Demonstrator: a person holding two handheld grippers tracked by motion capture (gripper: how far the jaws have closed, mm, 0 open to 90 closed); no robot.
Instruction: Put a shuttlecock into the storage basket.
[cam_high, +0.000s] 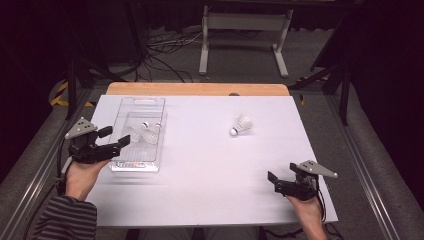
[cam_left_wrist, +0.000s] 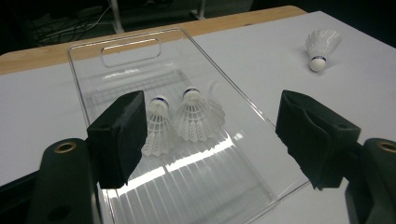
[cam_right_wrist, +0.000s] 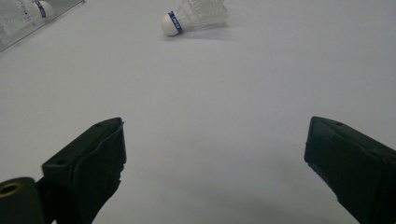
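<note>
Left gripper (cam_left_wrist: 205, 135) hung wide open, empty, over the clear tray (cam_left_wrist: 233, 100) holding two shuttlecocks (cam_left_wrist: 191, 119). Right gripper (cam_right_wrist: 215, 163) sat open, empty; third shuttlecock (cam_right_wrist: 196, 16) lay on the bench (cam_high: 210, 165).

1. A white table (cam_high: 210, 165) fills the middle of the high view; a wooden strip (cam_high: 197, 89) runs along its far edge.
2. The floor (cam_high: 240, 60) beyond is grey carpet.
3. A white stand (cam_high: 245, 35) with two legs rests on that floor, behind the table.
4. Black cables (cam_high: 165, 52) lie tangled on the floor to the left of the stand.
5. Yellow-black tape (cam_high: 60, 95) marks the floor near the table's far left corner.
6. Metal rails (cam_high: 372, 175) flank the table on both sides.
7. The surroundings are dark; light falls mainly on the table.
</note>
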